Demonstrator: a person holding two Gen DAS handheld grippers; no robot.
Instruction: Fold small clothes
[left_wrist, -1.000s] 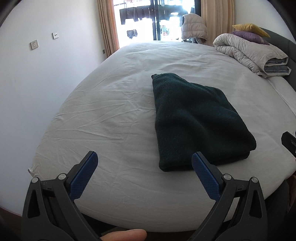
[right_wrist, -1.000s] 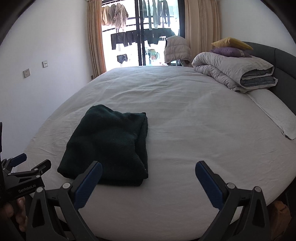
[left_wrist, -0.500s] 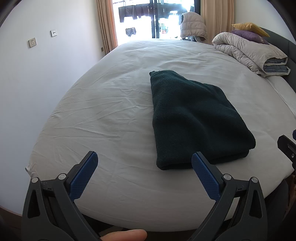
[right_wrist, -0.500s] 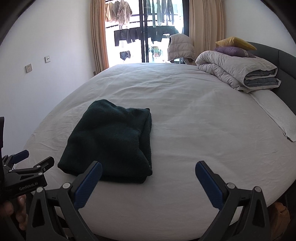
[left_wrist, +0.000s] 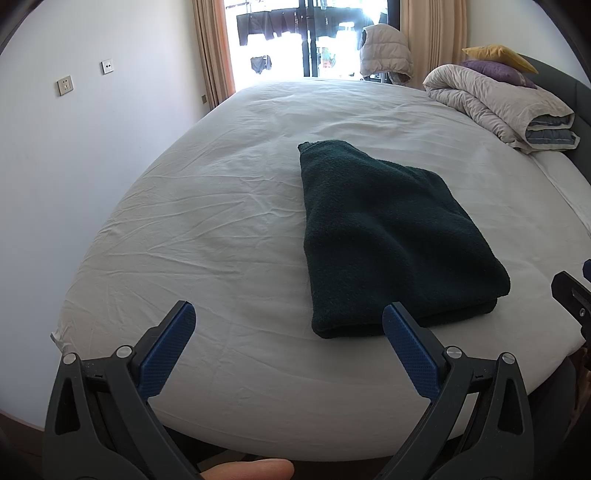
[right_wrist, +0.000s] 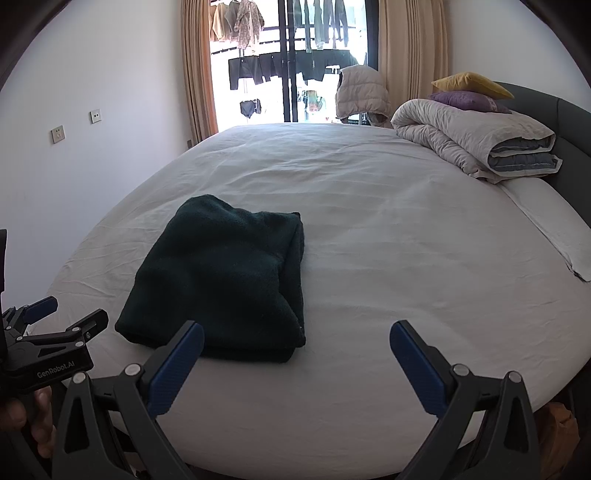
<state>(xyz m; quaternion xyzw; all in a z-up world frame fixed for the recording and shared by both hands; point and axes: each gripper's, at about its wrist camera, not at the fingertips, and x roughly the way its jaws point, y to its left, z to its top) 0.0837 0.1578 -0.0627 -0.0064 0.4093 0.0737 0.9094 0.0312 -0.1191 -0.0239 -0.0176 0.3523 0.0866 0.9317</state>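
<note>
Left gripper (left_wrist: 288, 325) hangs over the near edge of the bed (left_wrist: 207, 206), blue-padded fingers spread wide, nothing between them. Right gripper (right_wrist: 295, 343) likewise: jaws apart, empty, held low in front of the mattress.

Dark green fleece garment (left_wrist: 384, 236) lies folded in a thick rectangle on the white sheet, near the front edge, layered edges facing the grippers. From the right wrist view it sits left of centre, just beyond the left finger.

Change over the last second: both views have drawn back and risen slightly; the garment sits a little further off and lower in frame, its shape unaltered. Neither gripper touches it.

Reading: the fold looks finished and both tools are backing away. Stack appears squared enough, one corner at the far end slightly rounded. No other loose small clothes visible on the sheet; rolled duvet (right_wrist: 476, 140) and pillows sit well apart by the headboard.
</note>
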